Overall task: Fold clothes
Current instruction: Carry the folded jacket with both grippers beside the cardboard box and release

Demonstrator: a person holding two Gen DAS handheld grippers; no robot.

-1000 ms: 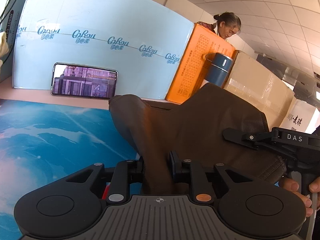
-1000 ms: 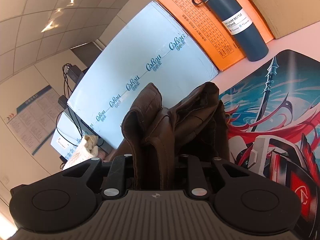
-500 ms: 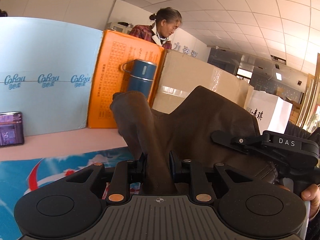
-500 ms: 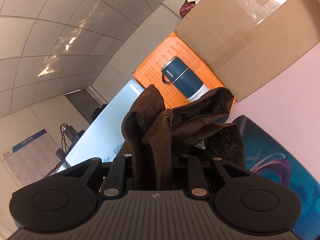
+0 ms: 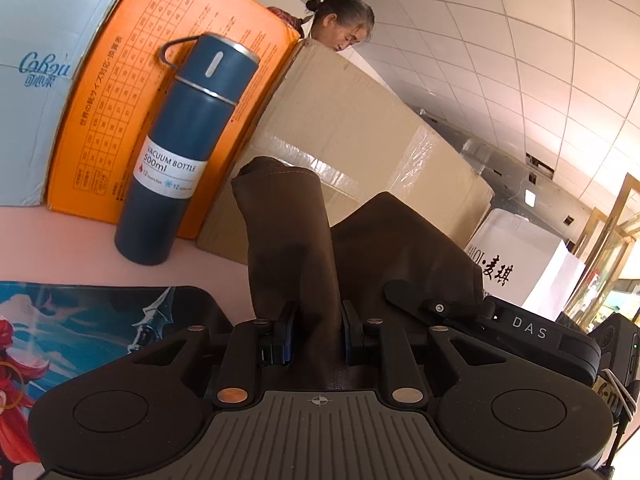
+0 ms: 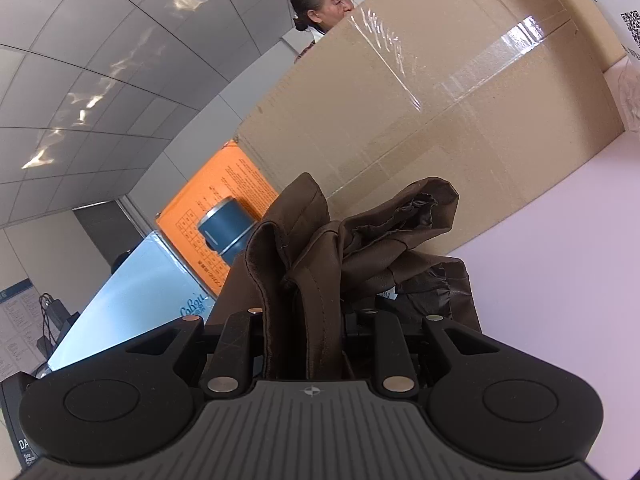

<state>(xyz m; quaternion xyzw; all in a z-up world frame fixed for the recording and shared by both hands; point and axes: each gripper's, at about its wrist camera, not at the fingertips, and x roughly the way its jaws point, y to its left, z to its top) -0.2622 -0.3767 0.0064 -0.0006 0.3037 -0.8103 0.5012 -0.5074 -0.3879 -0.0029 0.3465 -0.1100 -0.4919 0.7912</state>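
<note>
A dark brown garment (image 5: 288, 240) is held up off the table by both grippers. My left gripper (image 5: 315, 336) is shut on a fold of it that sticks up between the jaws. My right gripper (image 6: 304, 336) is shut on a bunched edge of the same brown garment (image 6: 316, 264), with folds and a hem hanging to the right. The other gripper's black body marked DAS (image 5: 500, 320) shows at the right of the left wrist view, against the cloth. The lower part of the garment is hidden behind the grippers.
A blue vacuum bottle (image 5: 184, 148) stands on the pink table in front of an orange box (image 5: 120, 92) and a large cardboard box (image 5: 360, 140). A printed mat (image 5: 80, 320) lies at the left. A white bag (image 5: 520, 264) stands at the right. A woman (image 5: 340, 28) stands behind the boxes.
Both grippers have swung to the right with the garment held. The view has passed from the light blue box and phone to the bottle and cardboard box, which now look closer.
</note>
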